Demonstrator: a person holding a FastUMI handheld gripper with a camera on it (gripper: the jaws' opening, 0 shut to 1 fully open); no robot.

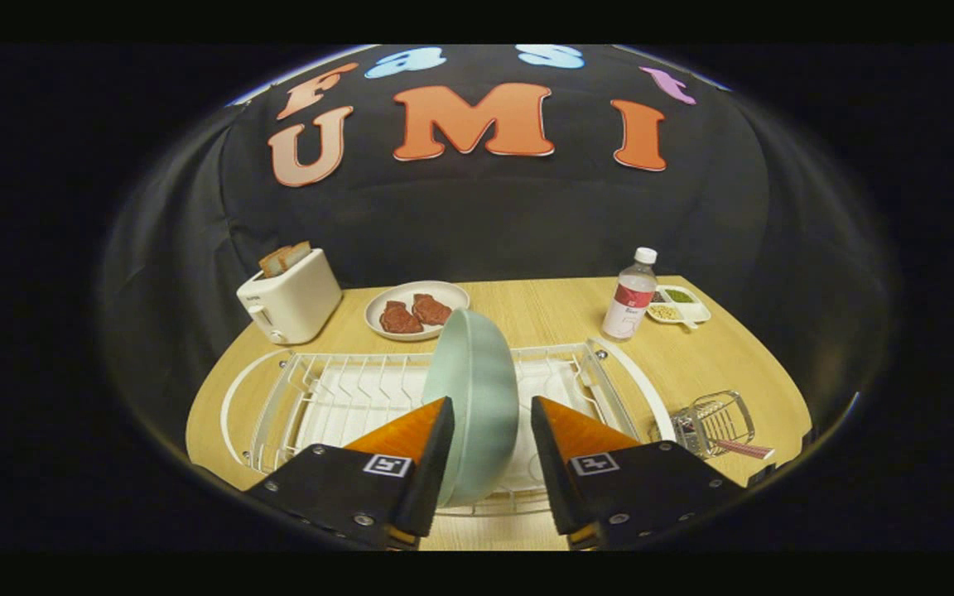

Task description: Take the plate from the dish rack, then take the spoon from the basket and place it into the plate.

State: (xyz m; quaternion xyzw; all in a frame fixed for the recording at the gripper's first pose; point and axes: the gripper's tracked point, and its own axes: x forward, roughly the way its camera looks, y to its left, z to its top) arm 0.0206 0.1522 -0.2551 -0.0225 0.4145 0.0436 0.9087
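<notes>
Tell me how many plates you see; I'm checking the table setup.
2: the pale green plate upright in the dish rack, between the gripper fingers; the white plate of meat beyond the rack.

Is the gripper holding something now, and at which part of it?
It cannot be told for sure. The green plate stands on edge in the dish rack, between the fingers of the gripper; the left finger seems to touch it, the right shows a gap.

Pale green plate (474, 397), white dish rack (311, 389), white toaster (291, 300), light wood table (692, 356)
</notes>
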